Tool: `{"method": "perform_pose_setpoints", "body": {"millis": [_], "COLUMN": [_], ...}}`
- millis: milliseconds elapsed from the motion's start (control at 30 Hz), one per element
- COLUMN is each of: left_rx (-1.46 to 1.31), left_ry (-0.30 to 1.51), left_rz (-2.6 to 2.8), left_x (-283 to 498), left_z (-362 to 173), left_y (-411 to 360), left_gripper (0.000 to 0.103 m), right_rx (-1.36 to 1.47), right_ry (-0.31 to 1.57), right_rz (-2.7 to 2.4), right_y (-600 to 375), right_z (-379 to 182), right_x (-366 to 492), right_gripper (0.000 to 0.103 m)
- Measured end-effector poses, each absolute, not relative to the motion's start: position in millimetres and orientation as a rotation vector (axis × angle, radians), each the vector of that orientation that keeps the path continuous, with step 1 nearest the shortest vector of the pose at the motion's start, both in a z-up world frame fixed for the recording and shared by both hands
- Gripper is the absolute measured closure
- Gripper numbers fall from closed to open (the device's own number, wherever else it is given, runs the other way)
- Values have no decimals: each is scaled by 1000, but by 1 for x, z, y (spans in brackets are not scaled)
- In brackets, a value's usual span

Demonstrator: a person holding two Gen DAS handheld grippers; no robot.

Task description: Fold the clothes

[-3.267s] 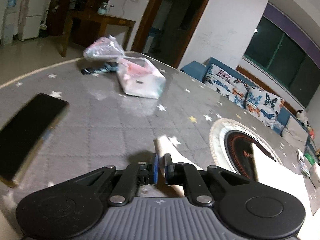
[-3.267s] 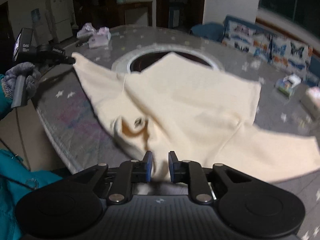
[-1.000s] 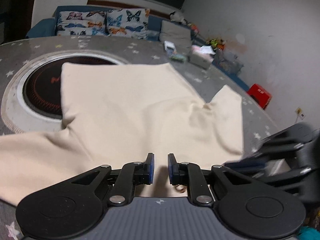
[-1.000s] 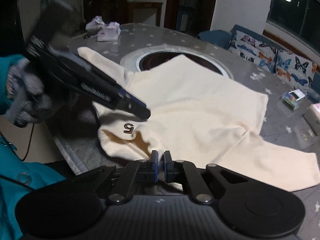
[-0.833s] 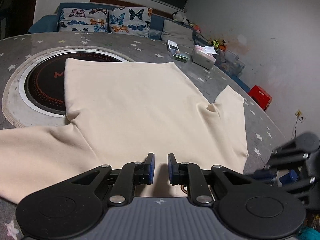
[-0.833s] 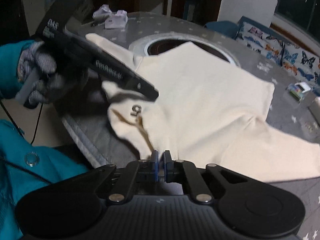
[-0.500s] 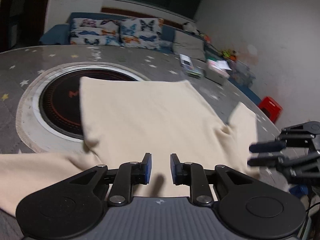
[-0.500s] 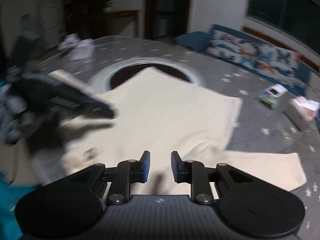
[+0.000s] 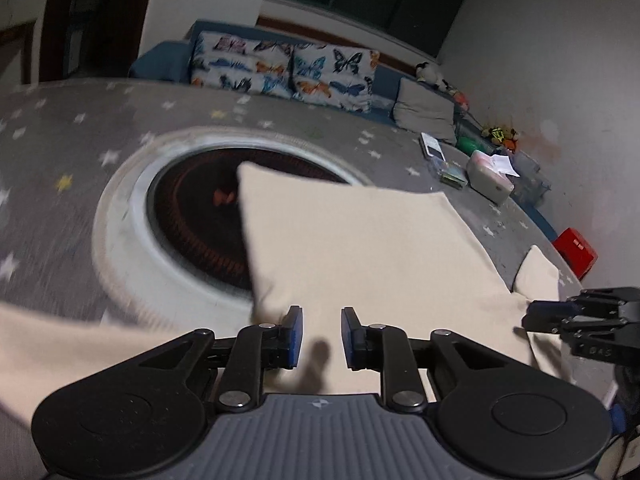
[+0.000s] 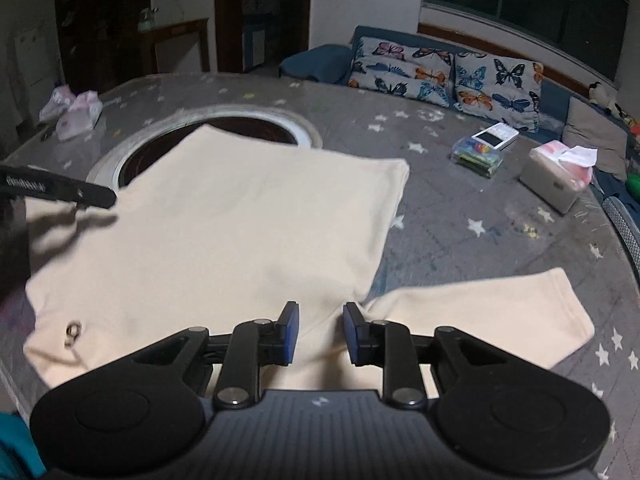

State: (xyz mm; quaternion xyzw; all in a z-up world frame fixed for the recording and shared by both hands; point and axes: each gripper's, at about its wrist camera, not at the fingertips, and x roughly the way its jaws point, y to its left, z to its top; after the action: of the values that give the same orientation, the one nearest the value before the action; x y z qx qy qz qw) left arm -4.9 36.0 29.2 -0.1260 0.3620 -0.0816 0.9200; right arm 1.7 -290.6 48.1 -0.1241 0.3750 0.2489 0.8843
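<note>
Round grey table [image 10: 460,216] with star print and a dark round inset [image 9: 192,216]; butterfly-cushioned sofa [image 10: 444,72] behind. Cream shirt [image 10: 224,240] spread flat on the table. Left hand-held gripper [image 9: 320,338] and right hand-held gripper [image 10: 319,334]: jaws apart, empty. No legible writing.

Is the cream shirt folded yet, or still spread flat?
Spread flat. The cream shirt lies open across the table, body unfolded, one sleeve sticking out sideways.

Left gripper [image 9: 320,334] and right gripper [image 10: 319,334], each at its frame's lower centre, jaws apart, gripping nothing.
</note>
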Motion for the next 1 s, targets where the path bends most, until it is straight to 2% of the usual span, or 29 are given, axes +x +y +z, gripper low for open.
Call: {"method": "perform_pose_setpoints", "body": {"millis": [233, 367, 567, 700, 933, 1000], "left_rx": [-276, -245, -205, -211, -223, -221], "left_ry": [777, 772, 781, 765, 748, 754], "left_rz": [-114, -118, -104, -99, -181, -209], "left_x": [12, 20, 33, 25, -2, -11], "left_z": [21, 23, 20, 24, 31, 32], "left_y": [45, 40, 37, 39, 18, 8], "left_gripper": [80, 73, 73, 72, 71, 70], "right_rx": [-224, -209, -229, -224, -132, -90], "right_ry": [808, 818, 817, 791, 800, 801], "right_rz": [523, 518, 483, 408, 103, 44], "right_y": [-284, -280, -280, -313, -403, -423], "right_z": [45, 42, 38, 51, 47, 42], "right_x": [34, 50, 64, 55, 57, 62], "right_gripper": [79, 79, 78, 70, 70, 64]}}
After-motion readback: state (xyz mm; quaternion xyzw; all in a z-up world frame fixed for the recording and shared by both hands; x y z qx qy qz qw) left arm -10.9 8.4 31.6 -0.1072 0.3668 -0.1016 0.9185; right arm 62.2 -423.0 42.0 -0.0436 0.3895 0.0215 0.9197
